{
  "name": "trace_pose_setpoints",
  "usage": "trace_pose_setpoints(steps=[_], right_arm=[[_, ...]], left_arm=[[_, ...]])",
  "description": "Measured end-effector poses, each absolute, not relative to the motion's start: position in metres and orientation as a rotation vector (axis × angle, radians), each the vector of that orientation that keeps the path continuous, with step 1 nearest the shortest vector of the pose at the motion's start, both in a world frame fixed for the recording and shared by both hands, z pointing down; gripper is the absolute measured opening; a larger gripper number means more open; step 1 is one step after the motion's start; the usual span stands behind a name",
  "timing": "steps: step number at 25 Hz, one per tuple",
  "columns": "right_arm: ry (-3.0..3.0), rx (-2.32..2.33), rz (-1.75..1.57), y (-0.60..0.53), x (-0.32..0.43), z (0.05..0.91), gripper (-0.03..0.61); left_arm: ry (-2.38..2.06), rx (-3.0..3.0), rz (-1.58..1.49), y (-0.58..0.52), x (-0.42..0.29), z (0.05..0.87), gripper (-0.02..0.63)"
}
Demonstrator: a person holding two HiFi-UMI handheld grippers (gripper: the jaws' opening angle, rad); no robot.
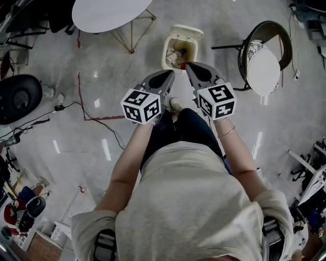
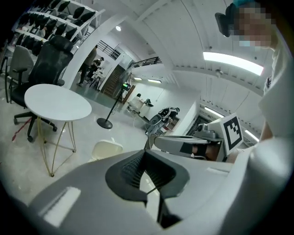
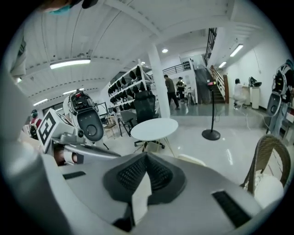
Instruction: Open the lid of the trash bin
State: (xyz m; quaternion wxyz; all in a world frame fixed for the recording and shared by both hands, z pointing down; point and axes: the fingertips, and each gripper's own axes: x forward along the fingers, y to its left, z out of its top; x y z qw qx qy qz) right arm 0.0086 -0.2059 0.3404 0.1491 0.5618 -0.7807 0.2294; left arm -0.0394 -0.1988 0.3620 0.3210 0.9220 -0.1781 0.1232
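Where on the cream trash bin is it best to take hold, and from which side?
Probably the near rim of the trash bin, coming from above on the person's side: its top shows open, and that thin edge lies nearest the person.

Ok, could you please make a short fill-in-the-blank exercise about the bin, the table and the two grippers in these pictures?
1. The lid of the trash bin is ____, so rubbish shows inside.
2. The round table has a ____ top.
3. The left gripper and the right gripper hold ____ between their shut jaws.

Missing words: open; white; nothing.
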Motion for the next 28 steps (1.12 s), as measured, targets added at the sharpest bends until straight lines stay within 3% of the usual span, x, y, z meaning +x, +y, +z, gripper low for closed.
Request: trace_pose_setpoints(steps=[12,28], right_arm=[[-2.314,1.661,0.557,-0.188,0.001,0.287,0.008],[-2.323,1.677,0.529,-0.176,-0.001,0.283,0.008]], left_arm=[[-0.461,2.568,0.254,-0.205,-0.041,0.296,0.005],[-0.521,2.627,0.316,-0.193,-0.042,0.296,0.005]])
